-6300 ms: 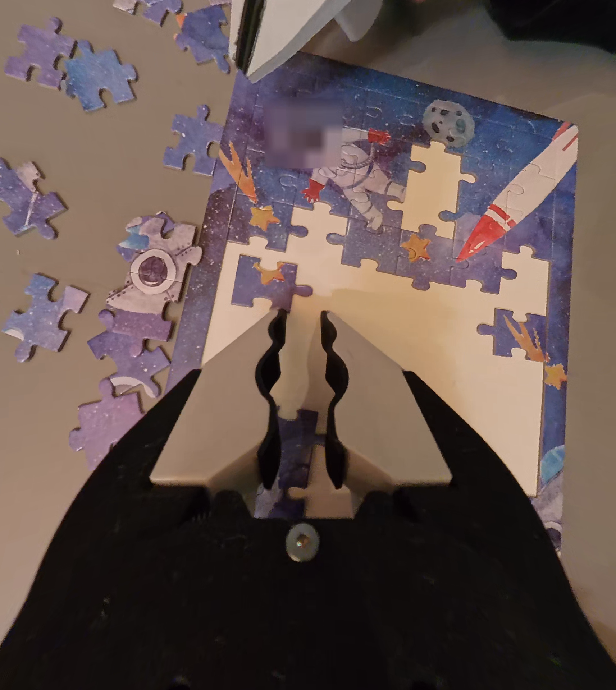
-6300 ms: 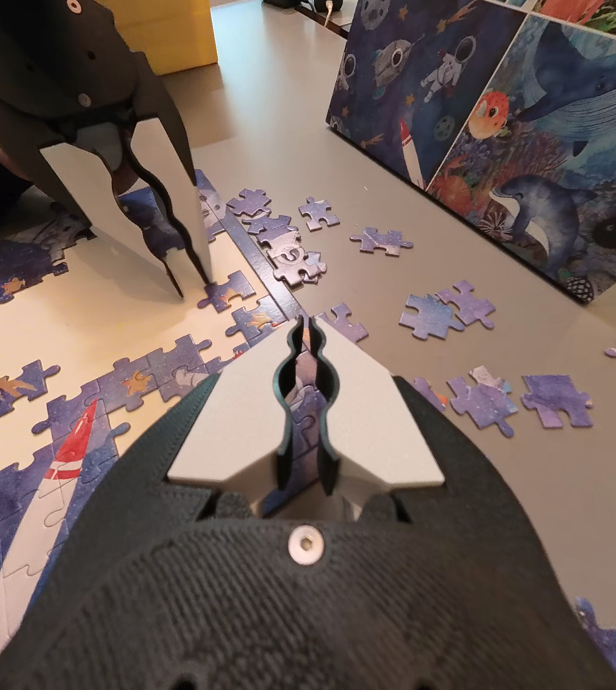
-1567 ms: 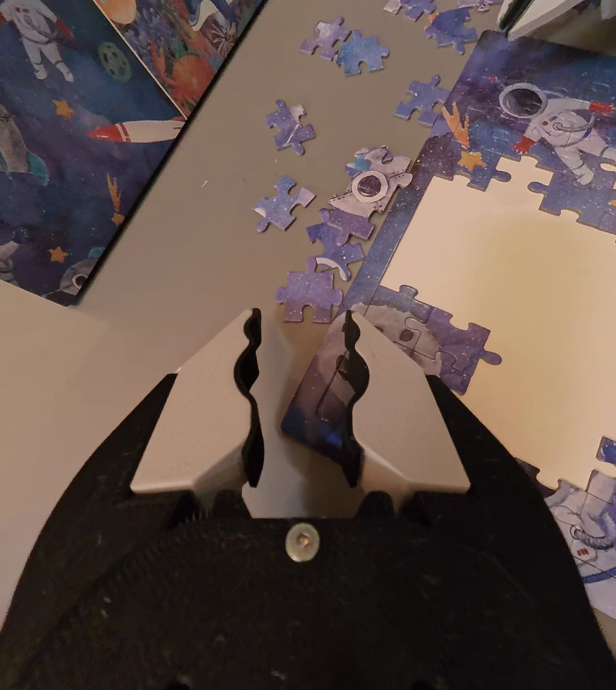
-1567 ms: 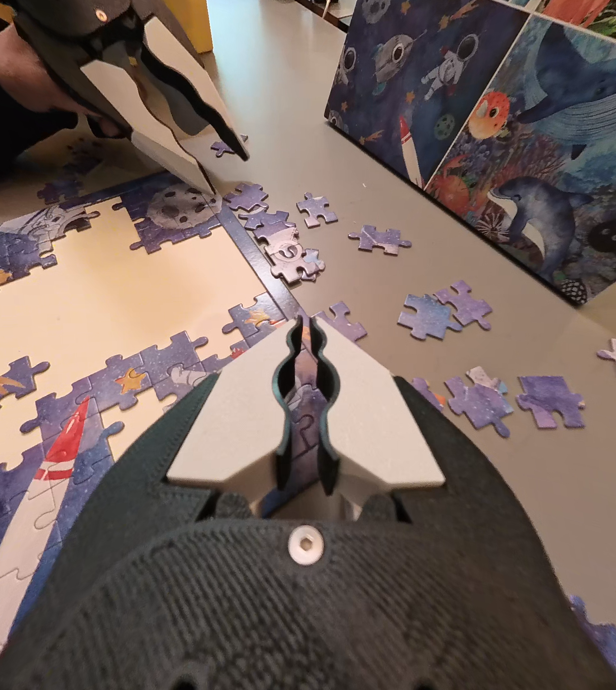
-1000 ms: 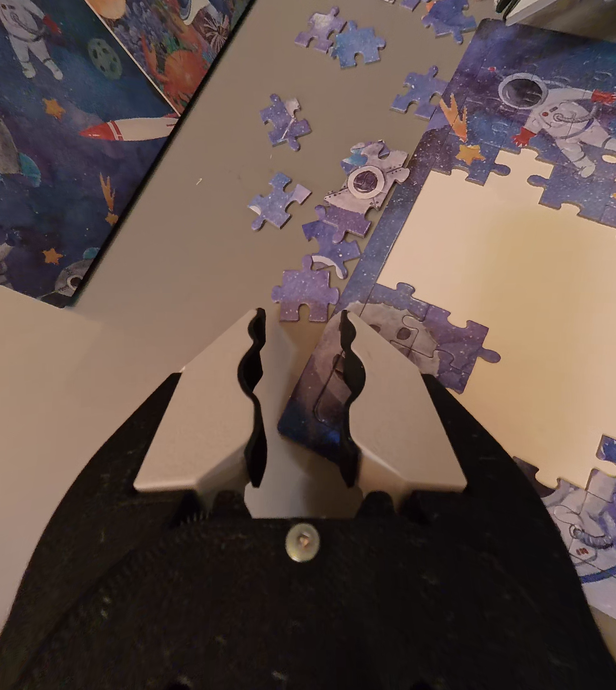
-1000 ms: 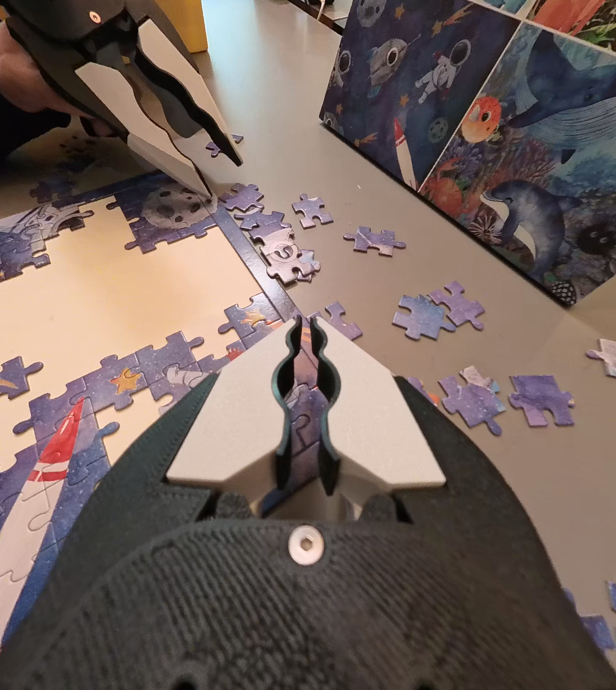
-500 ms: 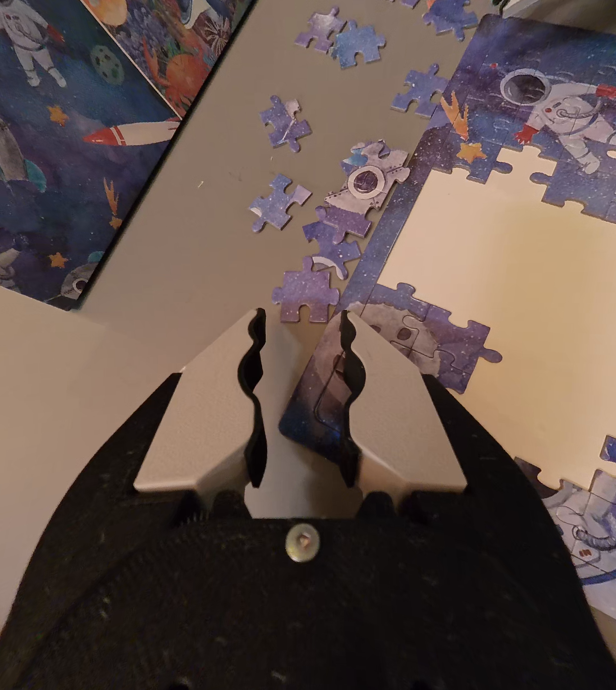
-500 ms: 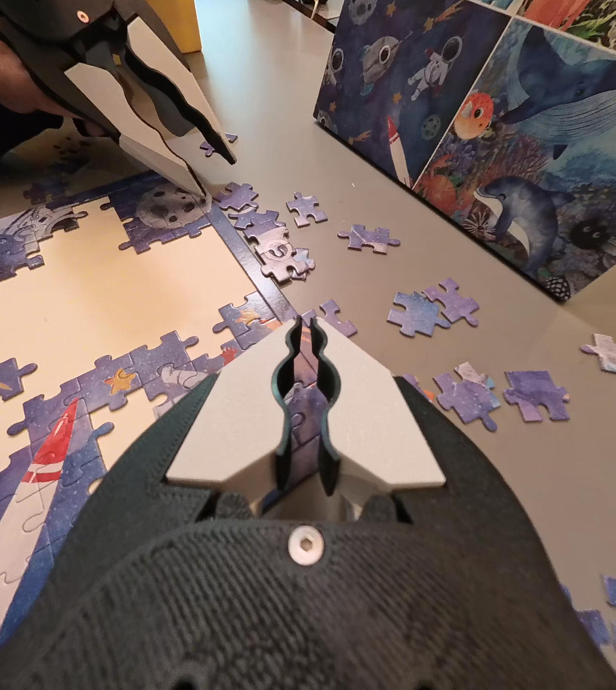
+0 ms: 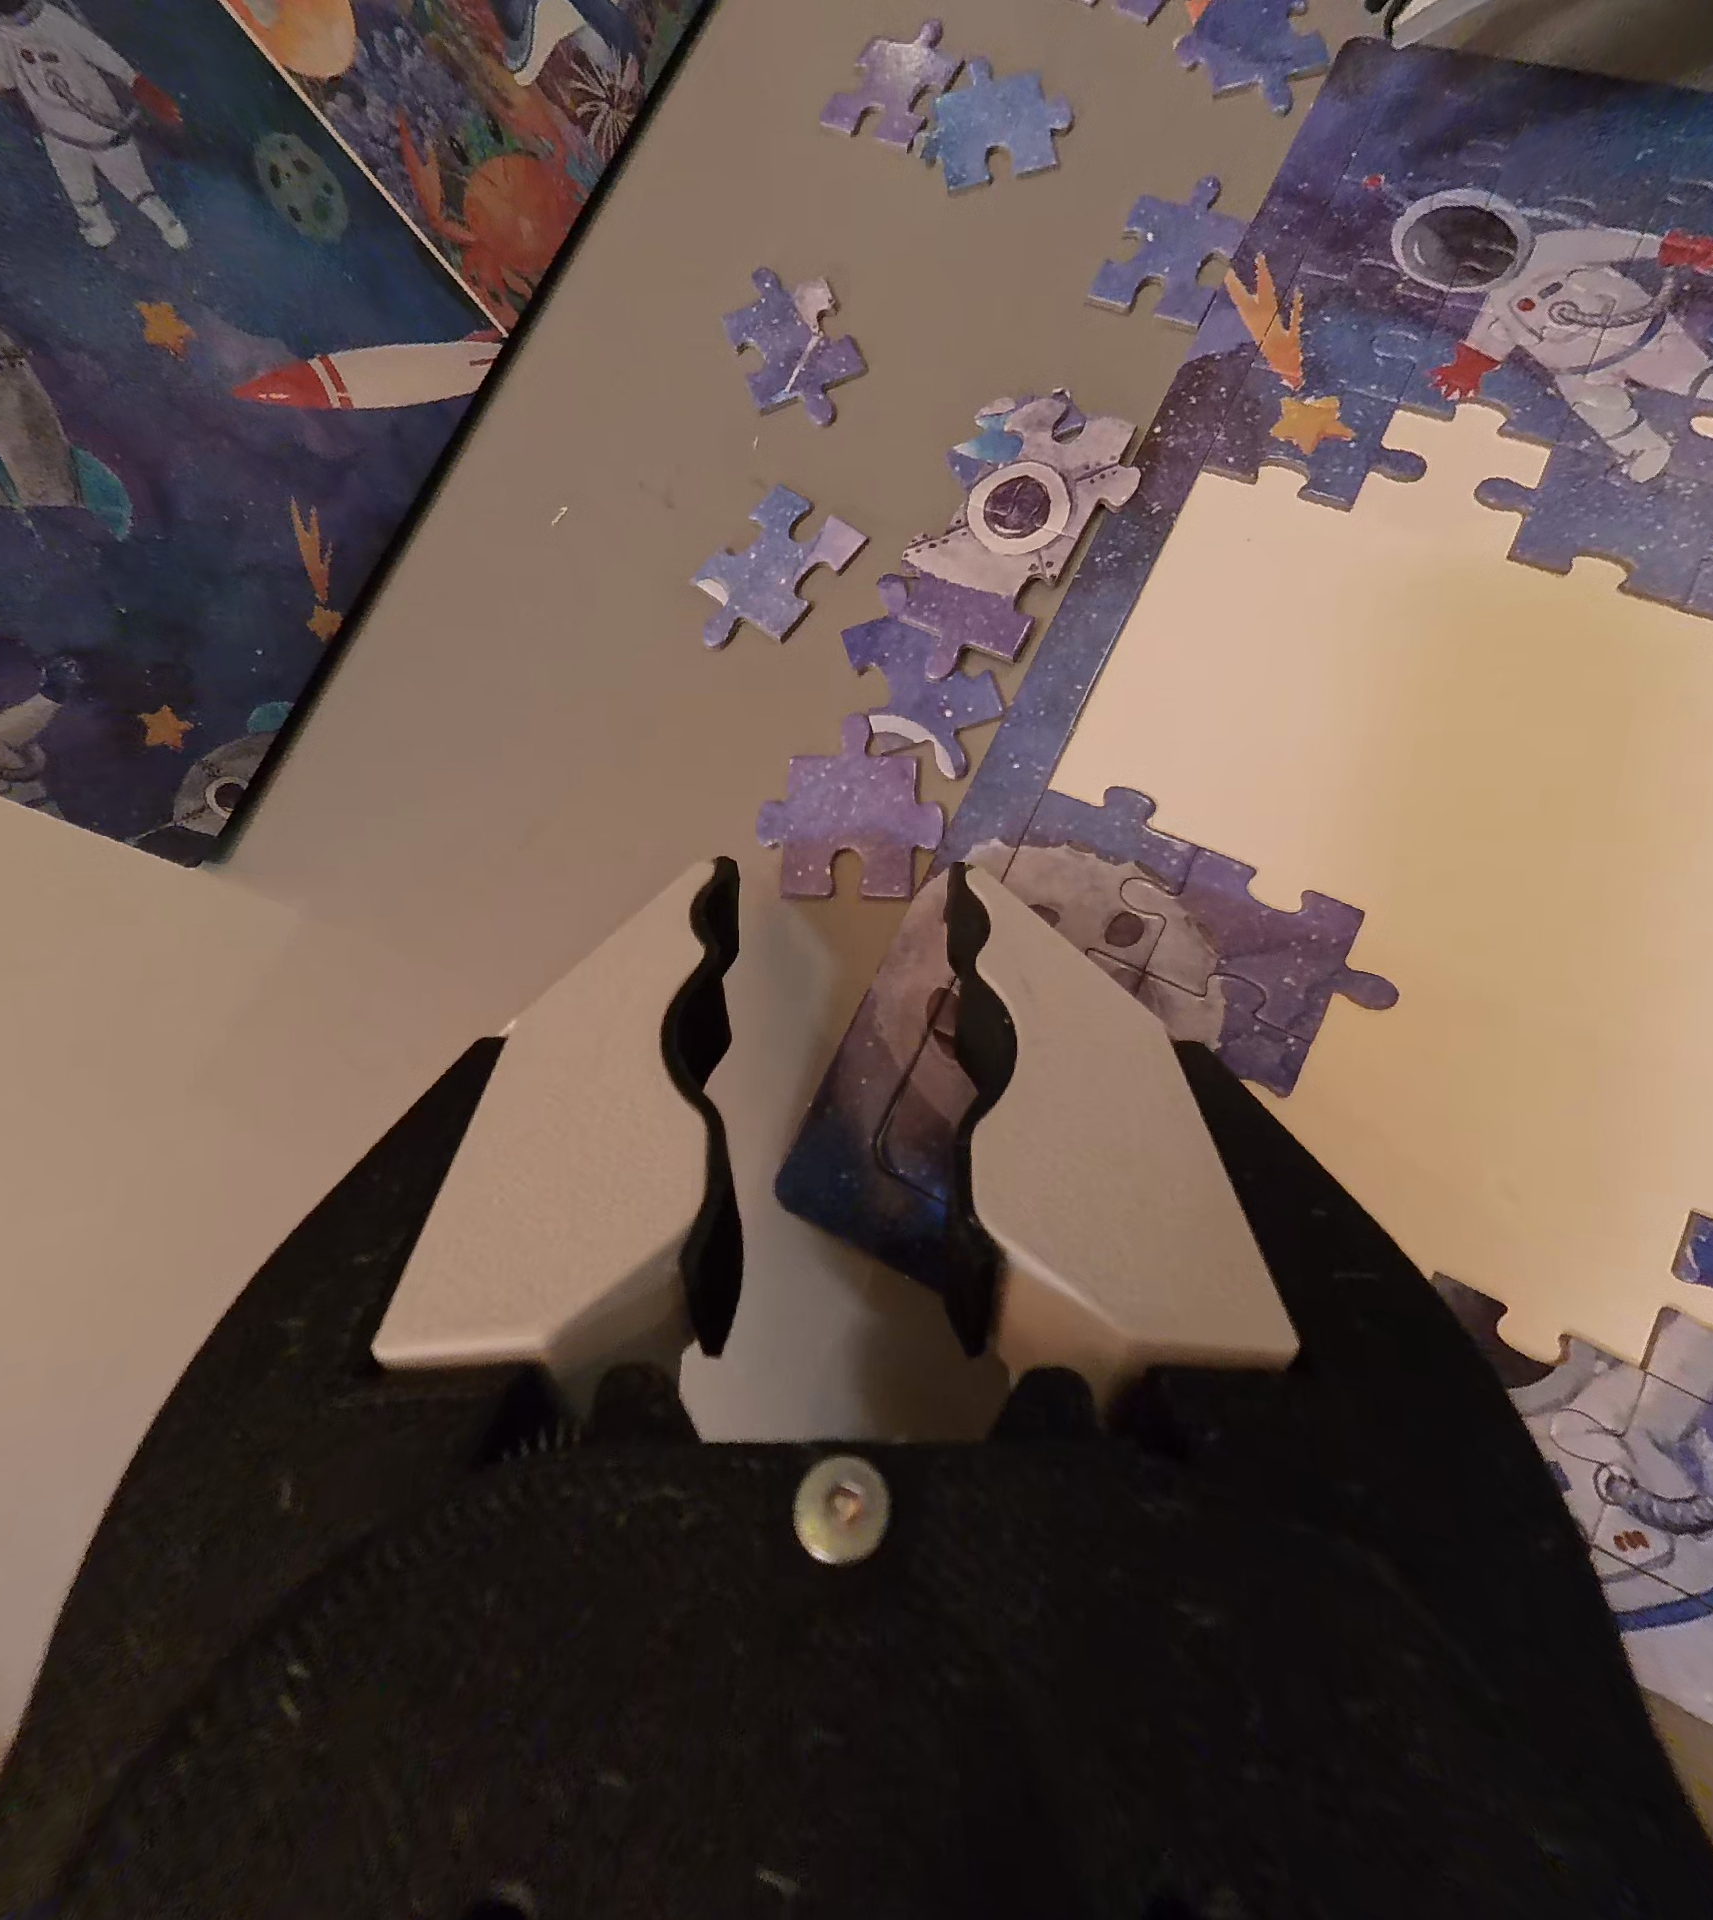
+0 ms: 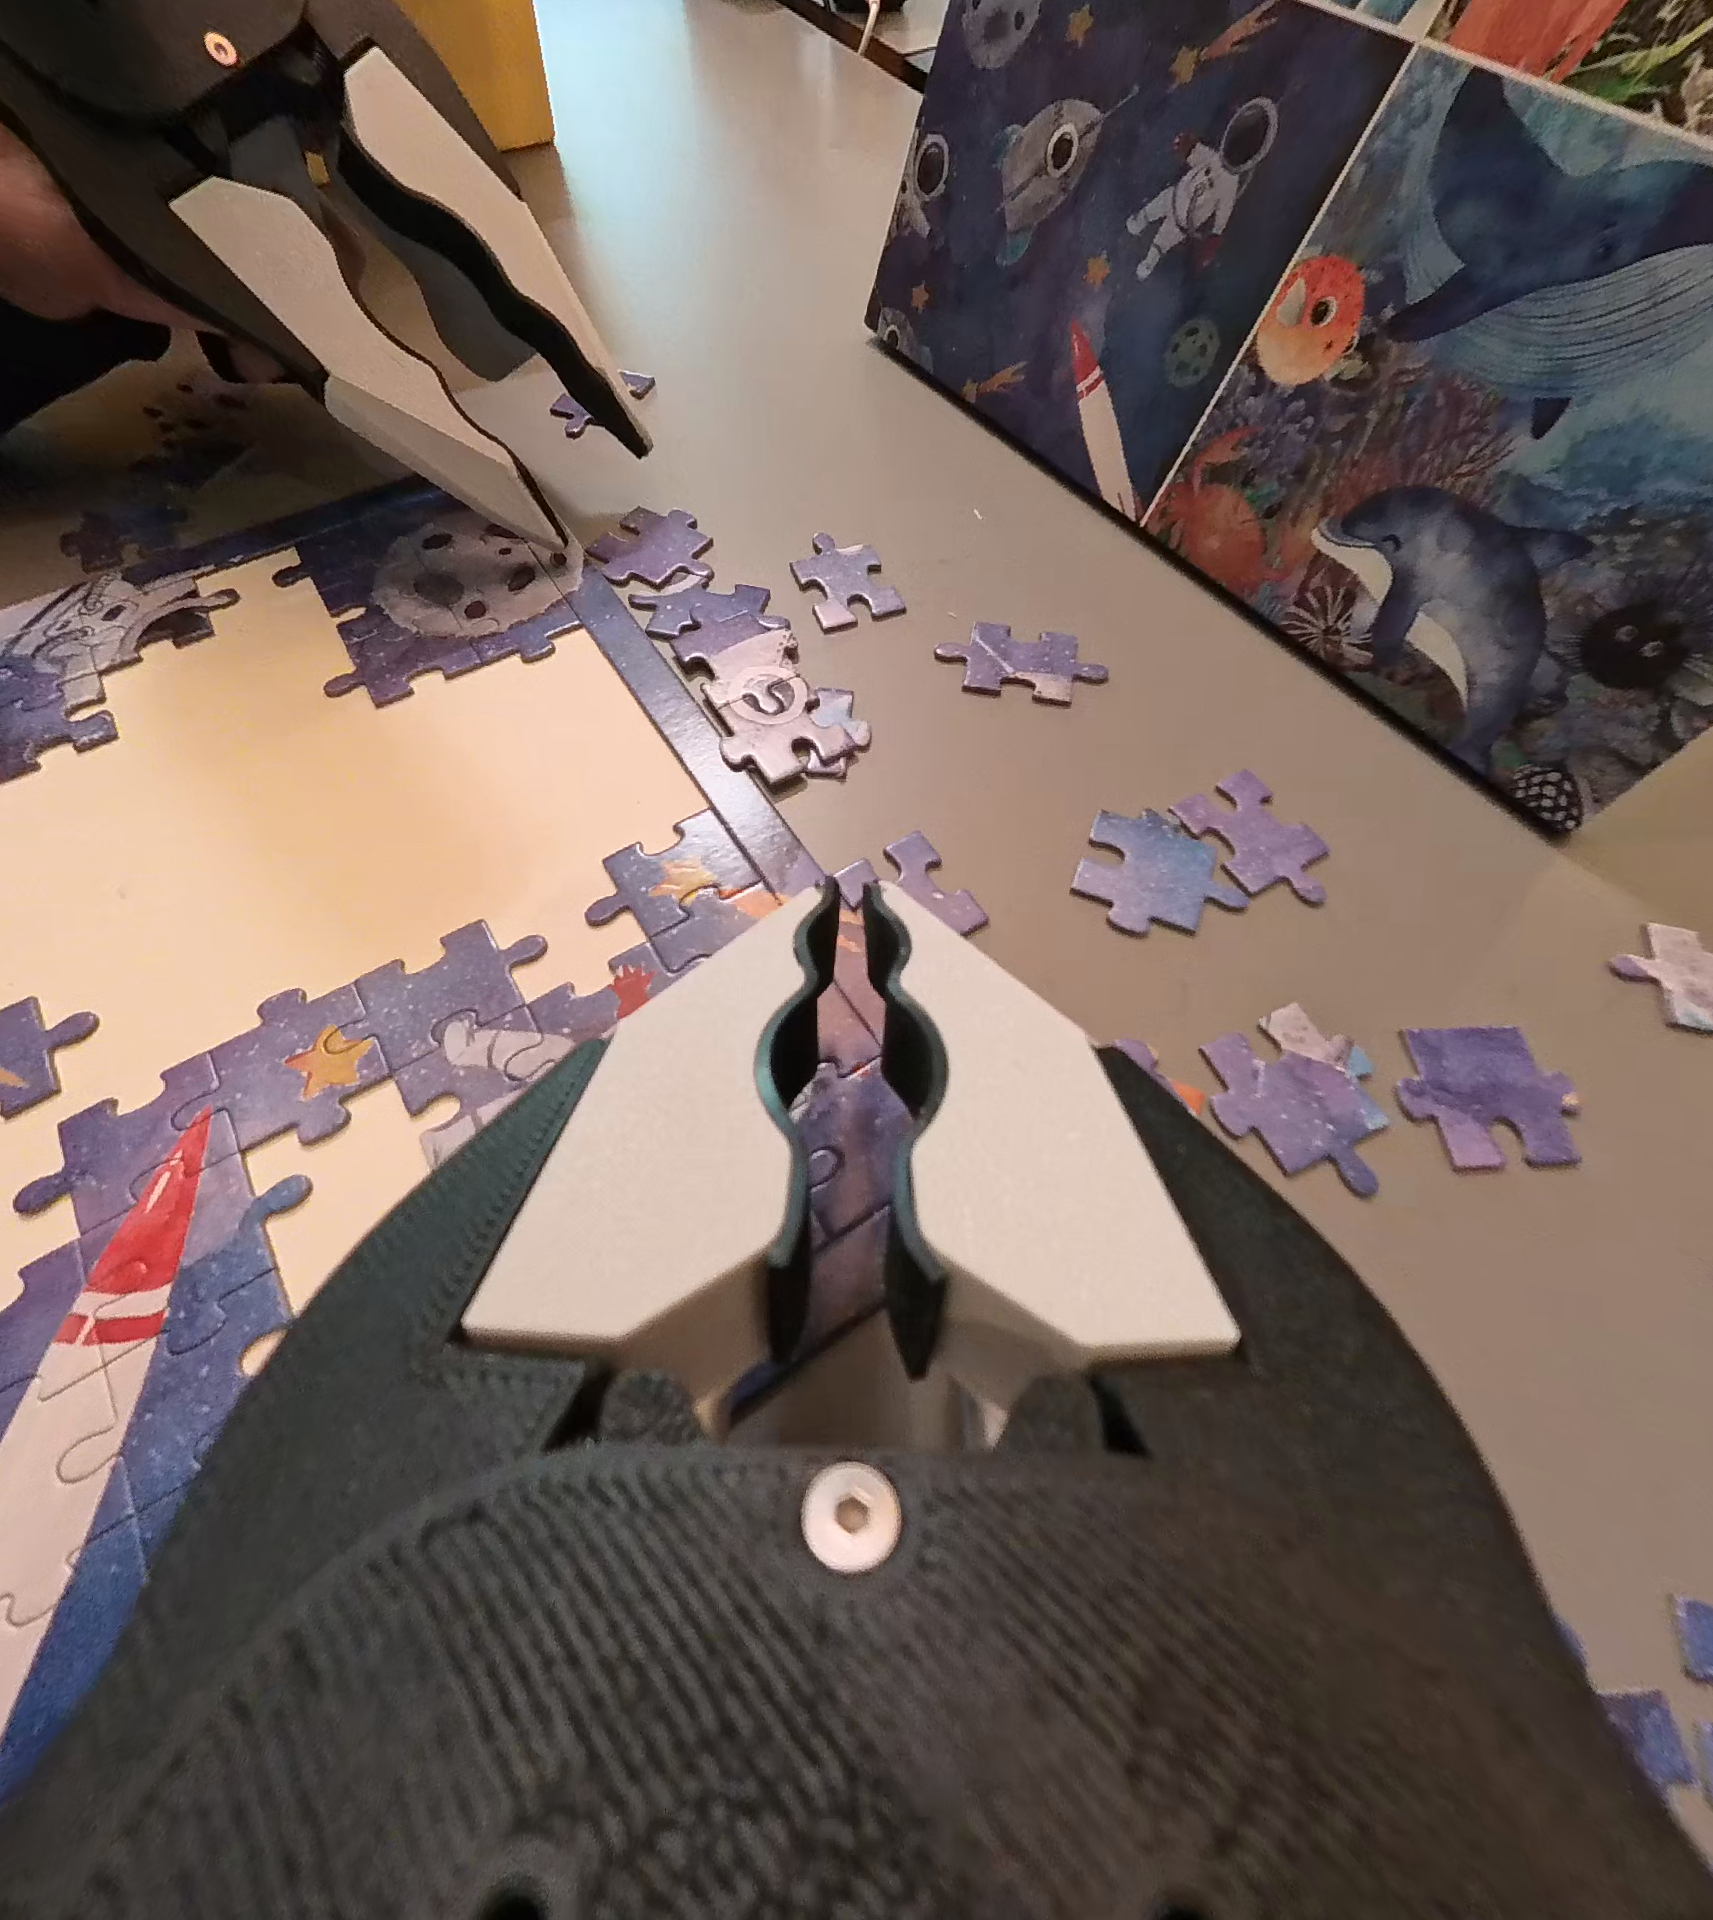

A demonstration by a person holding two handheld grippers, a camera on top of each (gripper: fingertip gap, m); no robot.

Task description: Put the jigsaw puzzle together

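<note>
- Fingers of the left gripper (image 9: 836,883) stood apart with nothing between them; in the right wrist view one fingertip (image 10: 551,535) rested on the corner of the puzzle board (image 9: 1060,665), by the grey moon pieces (image 9: 1174,956), while the other hung above the table.
- Nearest loose puzzle piece (image 9: 852,826), purple with white specks, lay on the grey table (image 9: 540,665) just beyond the left fingertips at 12 o'clock, touching the board's dark border.
- More loose pieces ran up toward 12 o'clock along the border, among them a grey porthole cluster (image 9: 1023,509).
- Right gripper (image 10: 850,896) had its fingers nearly together, only a thin slit showing at the tips, and nothing was plainly pinched between them; it hung over the board's border near an orange-streaked piece (image 10: 670,883).
- Loose purple pieces (image 10: 1195,852) lay scattered on the table at 2 o'clock from the right fingertips.
- Picture box (image 10: 1403,343), printed with space and sea scenes, stood well apart at 1 o'clock in the right wrist view.
- Cream bare area of the board (image 10: 260,779) lay at 10 o'clock from the right fingertips, with a red-and-white rocket (image 10: 104,1340) at 8 o'clock.
</note>
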